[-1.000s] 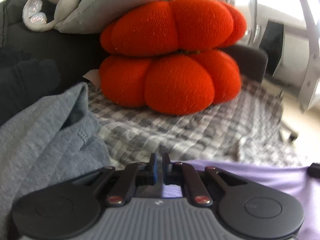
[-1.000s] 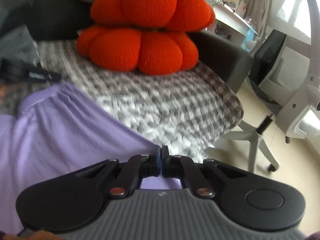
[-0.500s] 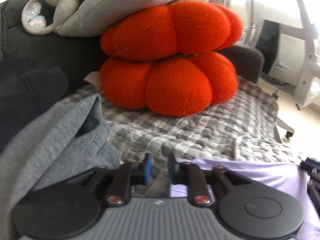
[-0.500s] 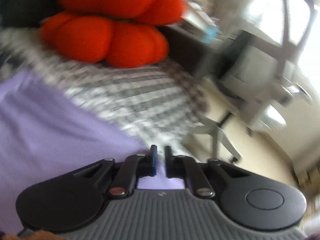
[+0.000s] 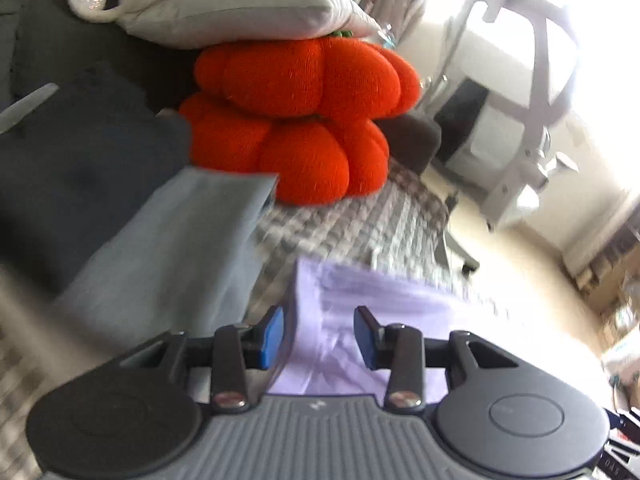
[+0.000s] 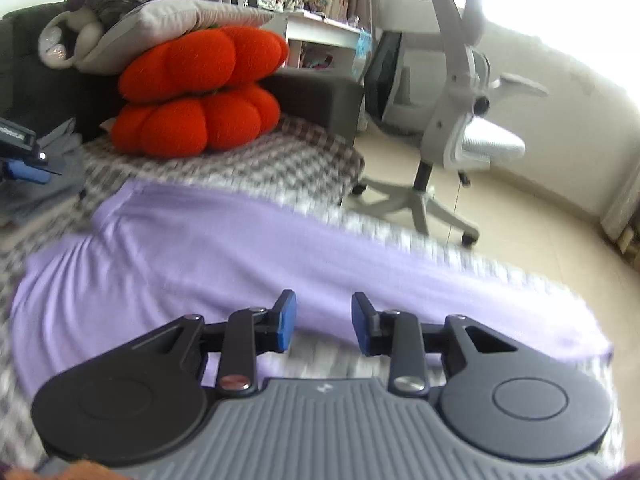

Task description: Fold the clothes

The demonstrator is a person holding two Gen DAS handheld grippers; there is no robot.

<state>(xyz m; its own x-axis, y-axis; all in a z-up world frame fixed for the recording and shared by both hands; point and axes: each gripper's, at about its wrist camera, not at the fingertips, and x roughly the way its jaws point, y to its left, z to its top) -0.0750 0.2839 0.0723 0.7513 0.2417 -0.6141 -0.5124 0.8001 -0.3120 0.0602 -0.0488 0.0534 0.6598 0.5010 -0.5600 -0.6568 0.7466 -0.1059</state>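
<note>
Your left gripper [image 5: 319,332] has its jaws partway apart and opening, blue pads [image 5: 269,334] clear of any cloth. Looks like the edge of the lilac garment [image 5: 400,312] sits below the gap, but nothing is pinched. Same deal on your right gripper [image 6: 323,326]: jaws opening, a moderate gap, blue pads [image 6: 286,322] bare, and the lilac garment [image 6: 240,256] lies flat underneath rather than between them.

The right wrist view gives you the whole spread: the lilac piece is laid out wide across the grey checked blanket [image 6: 280,160], running from the left side toward the front right edge of the seat. It also shows the white office chair [image 6: 460,128] on the pale floor, a white desk [image 6: 320,36] with clutter behind, and a bit of your other gripper poking in at the far left edge.

The left wrist view only catches a narrow slice of the lilac, but it shows what the right one barely does: a grey-blue folded garment [image 5: 180,248] lying just left of the lilac one, on the dark sofa side. You also get the printed lettering on the grey pillow [image 5: 248,4] stacked on the two orange pumpkin cushions [image 5: 304,120]. Both views are smeared near the blanket.
</note>
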